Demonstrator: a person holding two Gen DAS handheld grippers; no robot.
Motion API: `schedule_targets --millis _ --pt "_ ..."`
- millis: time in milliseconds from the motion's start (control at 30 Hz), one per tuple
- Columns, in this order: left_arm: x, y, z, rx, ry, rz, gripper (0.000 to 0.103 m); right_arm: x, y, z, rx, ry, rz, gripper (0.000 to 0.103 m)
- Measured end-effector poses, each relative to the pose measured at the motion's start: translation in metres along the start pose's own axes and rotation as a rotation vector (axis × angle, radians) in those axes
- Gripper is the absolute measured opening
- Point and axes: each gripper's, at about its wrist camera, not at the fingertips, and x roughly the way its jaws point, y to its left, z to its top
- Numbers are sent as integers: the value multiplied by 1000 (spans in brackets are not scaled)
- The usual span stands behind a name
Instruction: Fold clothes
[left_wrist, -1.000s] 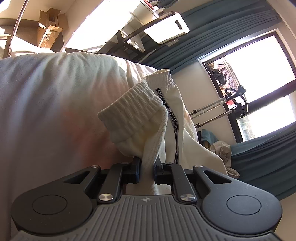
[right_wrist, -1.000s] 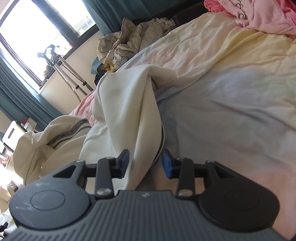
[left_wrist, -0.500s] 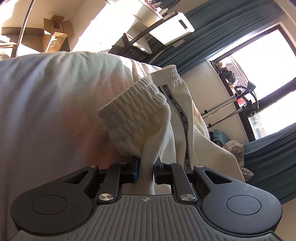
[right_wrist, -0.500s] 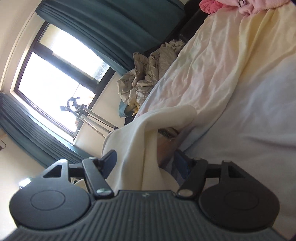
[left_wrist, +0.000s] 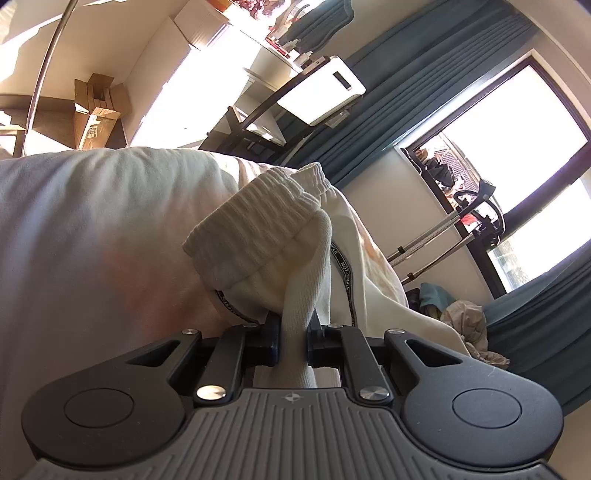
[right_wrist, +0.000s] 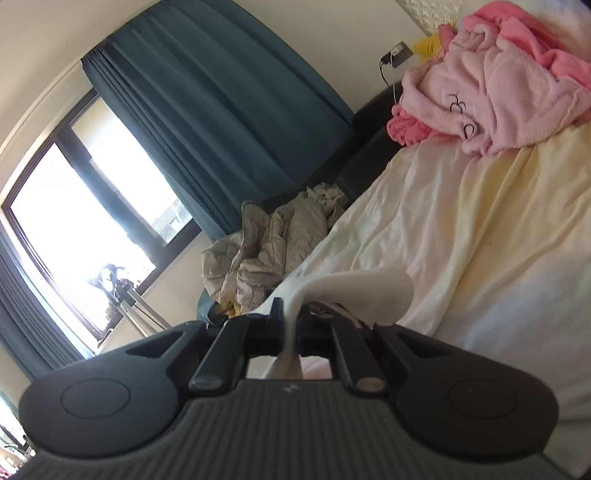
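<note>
Bedroom, sunlit; pale bedsheet (right_wrist: 480, 229) fills the right half of the right wrist view, teal curtains (right_wrist: 221, 110) upper left, pink fleece heap (right_wrist: 498, 74) upper right. Cream sweatpants (left_wrist: 288, 251) lie bunched mid-frame in the left wrist view, ribbed waistband (left_wrist: 258, 221) uppermost. Left gripper (left_wrist: 293, 339) clamped on a thick roll of that waistband. Right gripper (right_wrist: 290, 325) pinched tight on a thin cream fold, lower centre (same garment, by colour). Judgement: both ends are secured. Next, draw them apart until taut, keeping the hands level, then lay the cloth flat on the sheet. Thin-side grip may slip.
</note>
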Motion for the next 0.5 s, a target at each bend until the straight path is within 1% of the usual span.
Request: schedule_targets --millis 67,100,133,200,233,300,400,433,500 --pt "-6 8 9 -63 -1 -26 14 -23 8 18 -37 -103 -45 6" --pt "-8 12 13 -83 0 -33 14 -37 8 26 -50 -150 -82 6" --pt "-10 15 15 -98 6 -39 14 -48 5 31 -43 -172 -114 7" --pt "-10 21 16 -117 31 -36 14 -69 -14 35 4 -162 -179 7" --pt "-10 24 16 -125 46 -32 14 -74 -25 33 30 -124 -214 7" --pt "-8 30 17 -137 76 -13 14 -78 -50 28 123 -25 -283 8" --pt "-4 39 15 -147 109 24 14 -77 -99 11 396 143 -390 14" --pt "-4 43 15 -154 114 30 14 -73 -107 7 420 168 -394 27" --pt "-4 48 15 -173 115 29 14 -64 -122 -1 464 212 -401 45"
